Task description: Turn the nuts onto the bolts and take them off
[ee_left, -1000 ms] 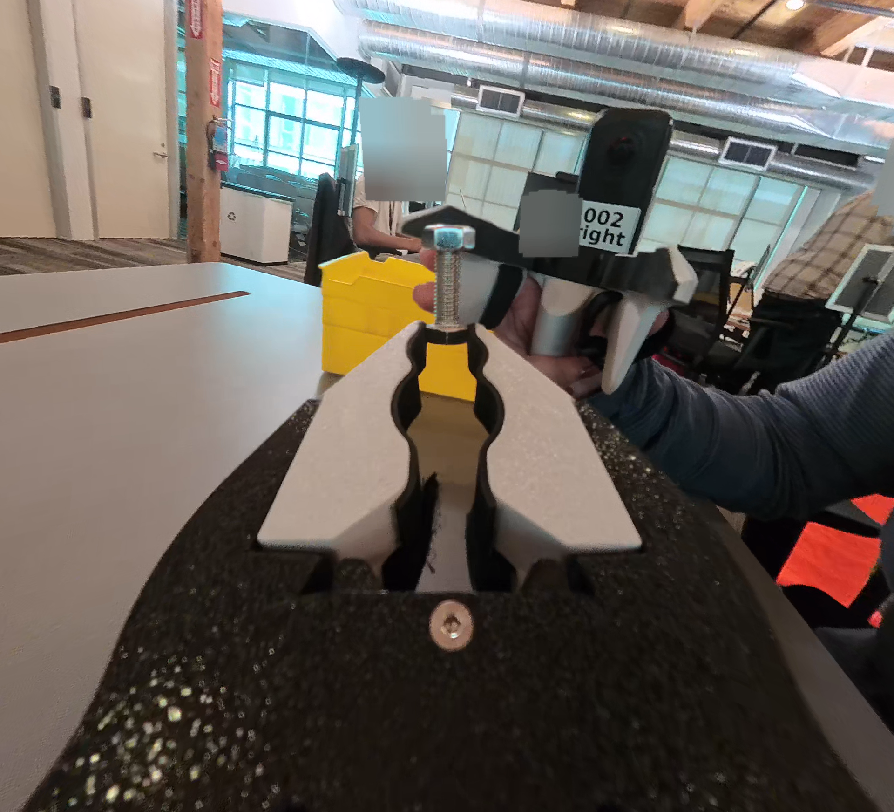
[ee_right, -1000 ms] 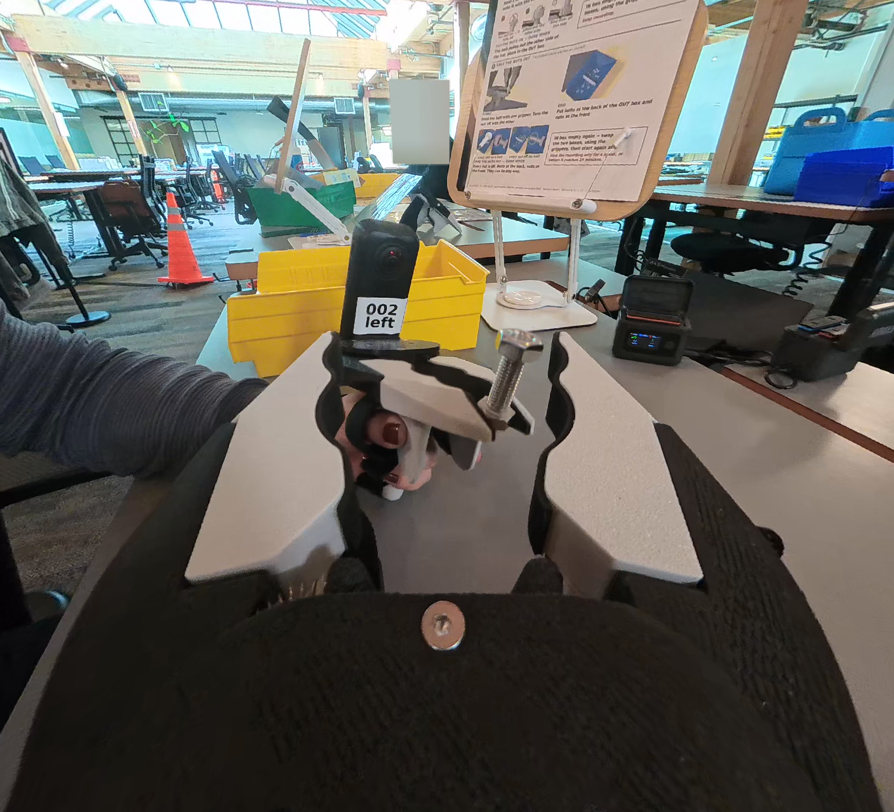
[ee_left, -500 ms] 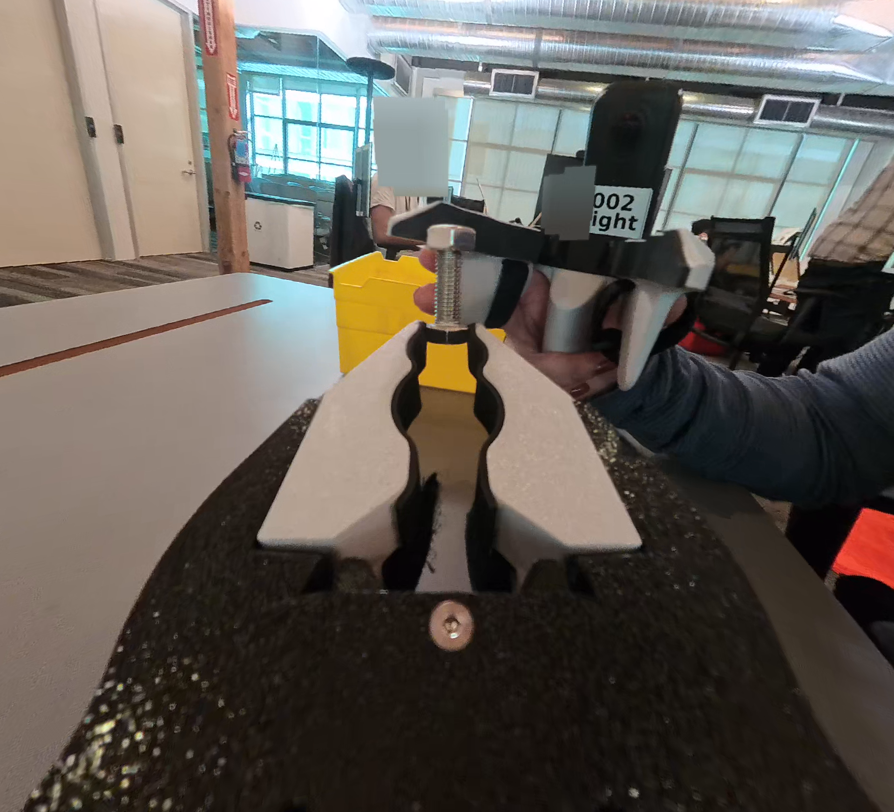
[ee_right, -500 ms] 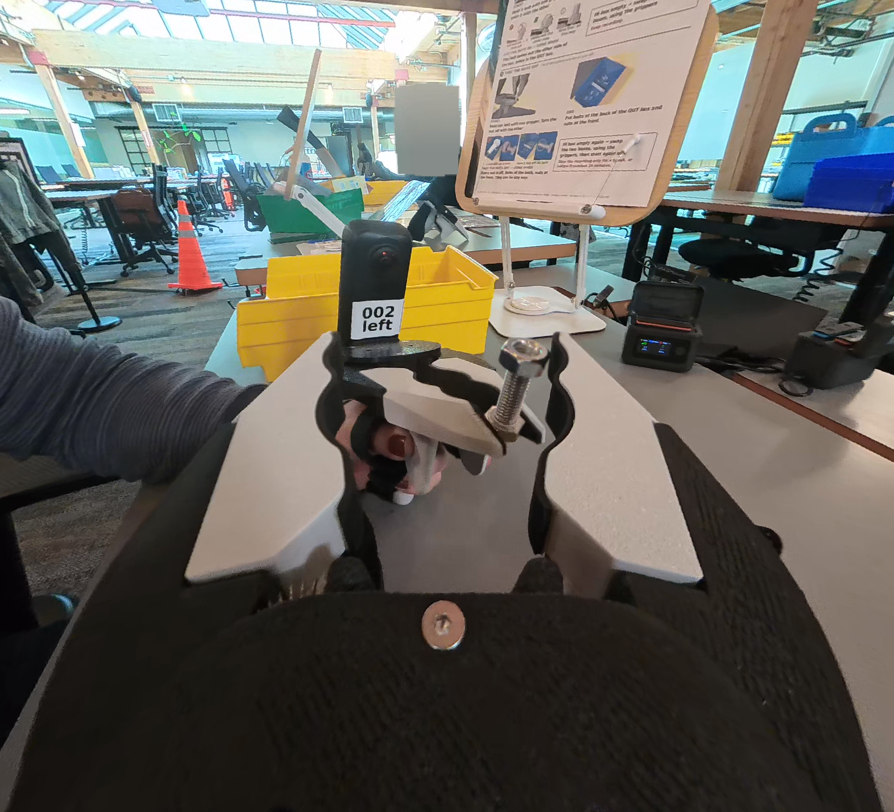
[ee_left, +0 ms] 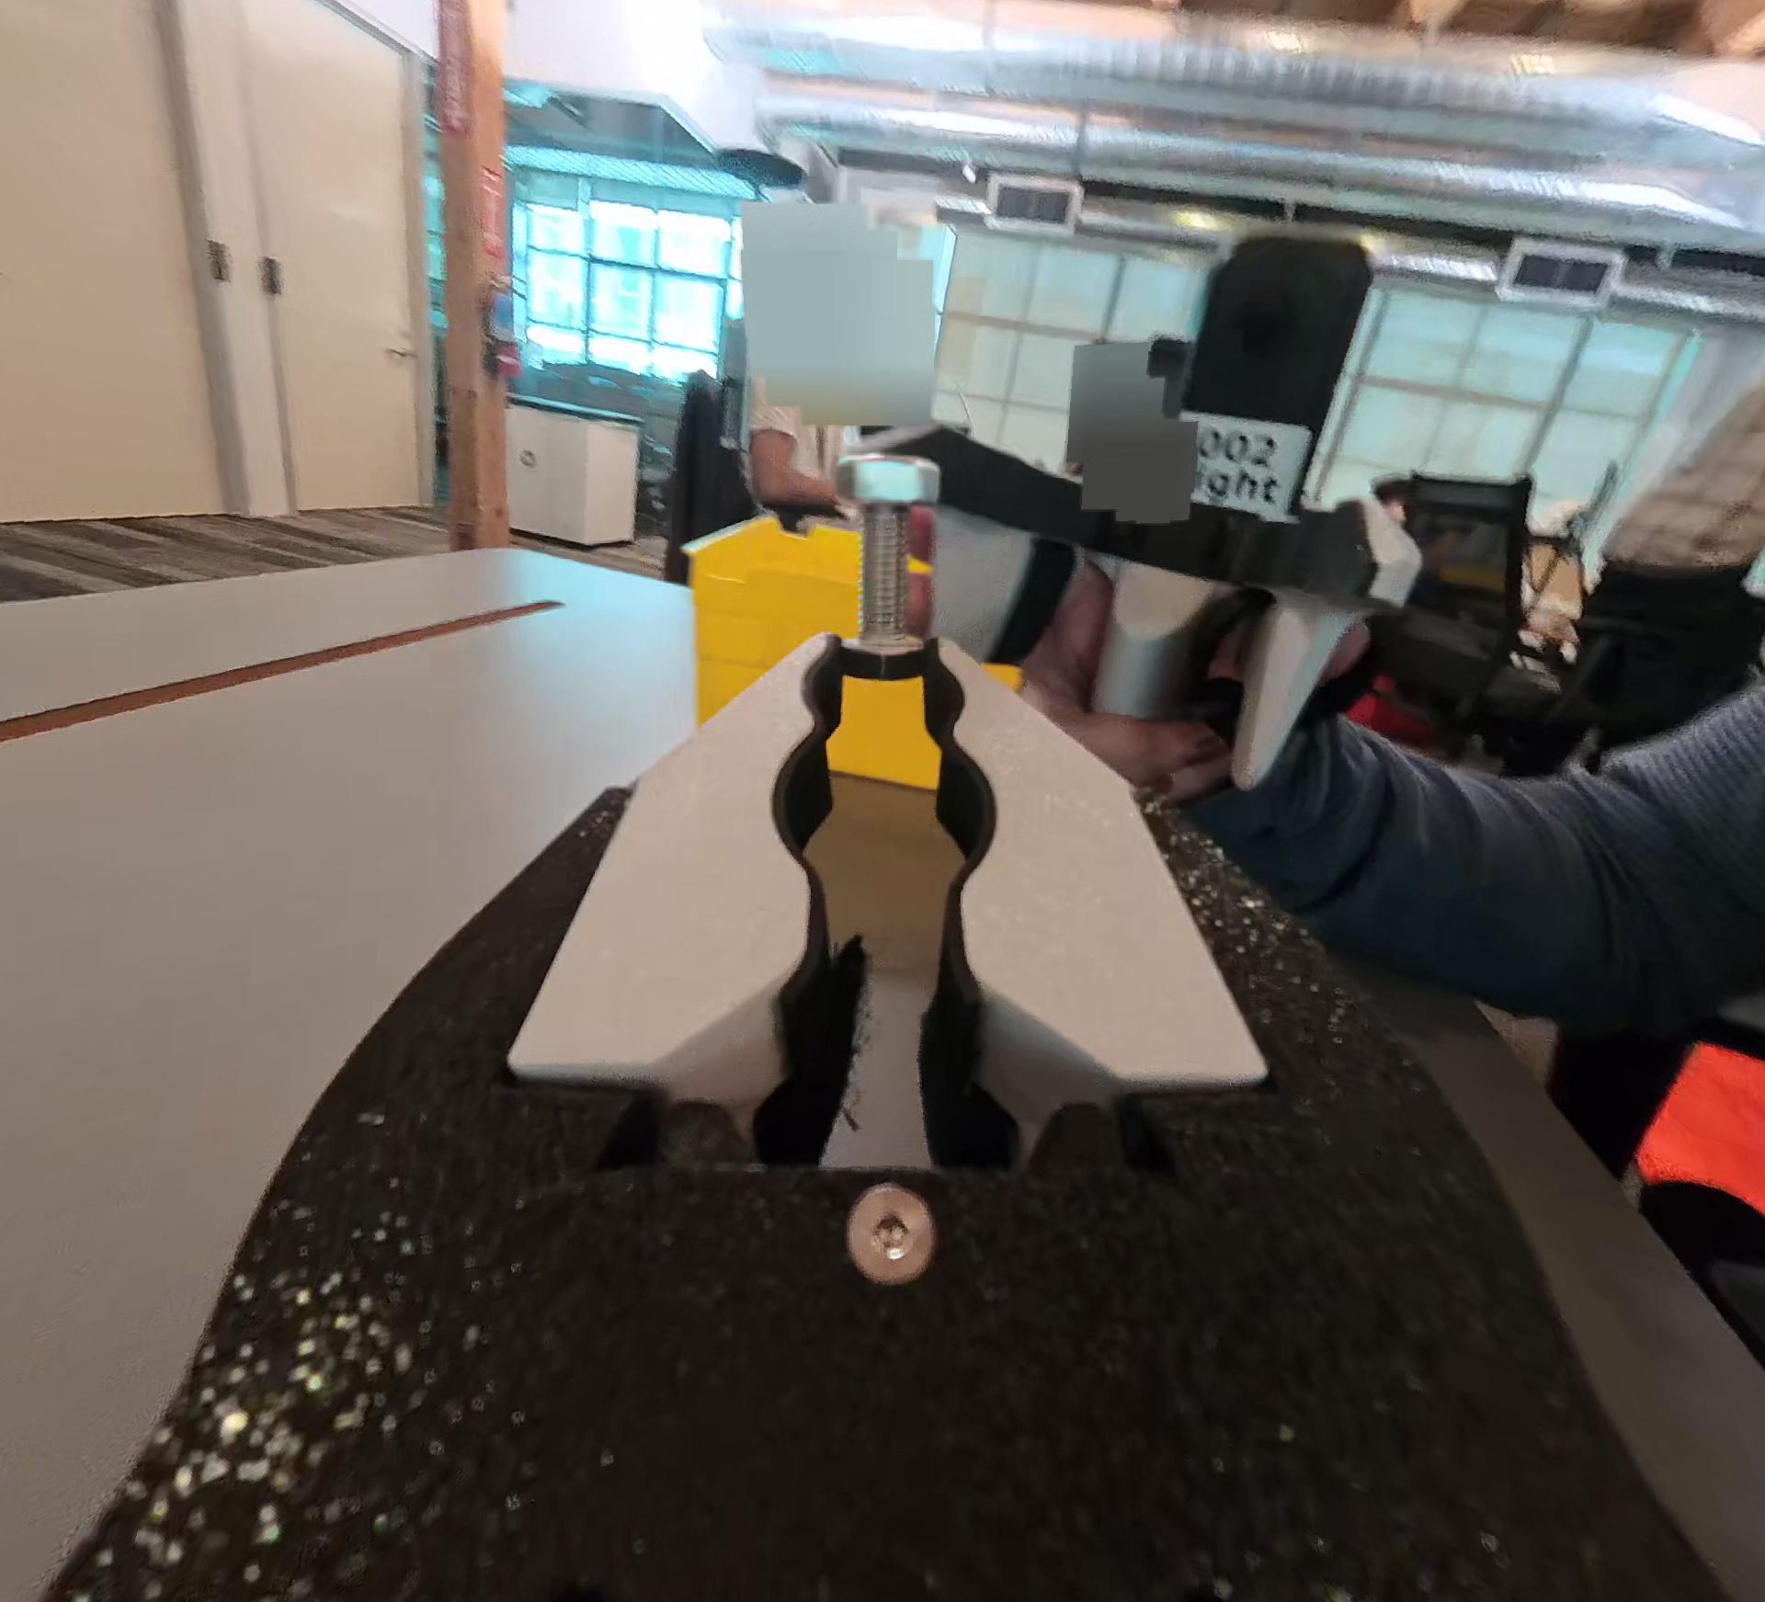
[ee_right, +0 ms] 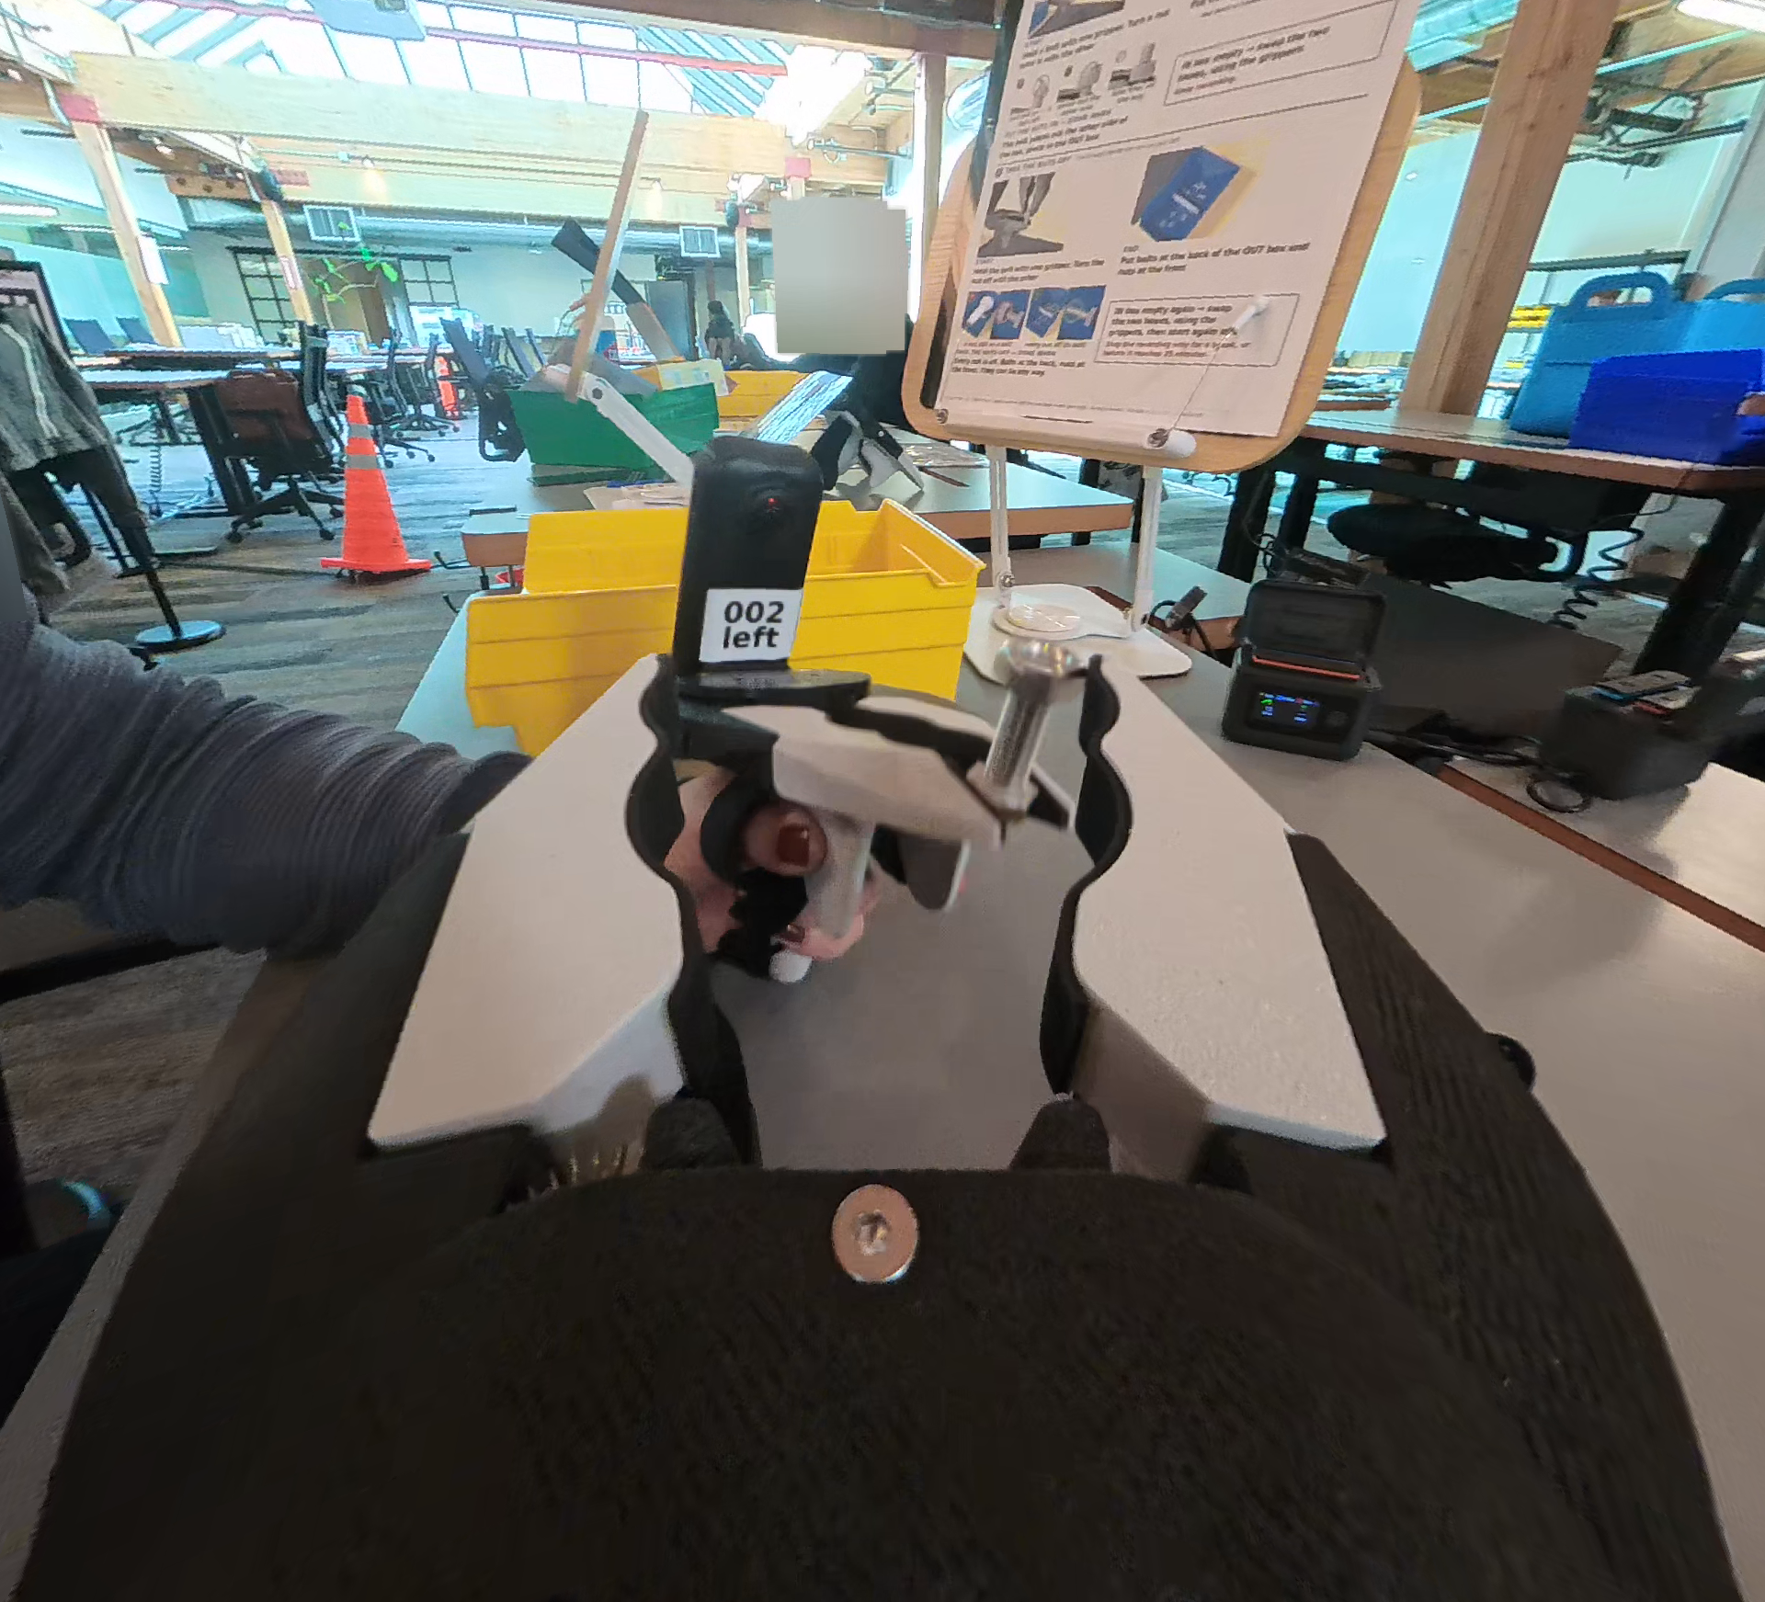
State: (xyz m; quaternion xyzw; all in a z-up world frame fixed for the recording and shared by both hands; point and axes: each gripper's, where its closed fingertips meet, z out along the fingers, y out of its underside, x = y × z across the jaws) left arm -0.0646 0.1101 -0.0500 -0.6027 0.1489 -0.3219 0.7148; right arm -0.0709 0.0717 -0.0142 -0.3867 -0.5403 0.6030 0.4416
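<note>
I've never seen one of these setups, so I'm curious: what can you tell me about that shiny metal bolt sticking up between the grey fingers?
The shiny silver metal bolt has a hexagonal head on top and a threaded shank below. It stands about upright, head up, pinched at its lower end by the tips of the left tool, whose grey fingers are closed on it. In the right wrist view it leans slightly, inside the gap of the open right tool, which does not visibly touch it.

Opposed close wrist views, shared bolt

Standing upright, silver bolt, hex head up, threaded shank pinched at left gripper's tips.
</note>
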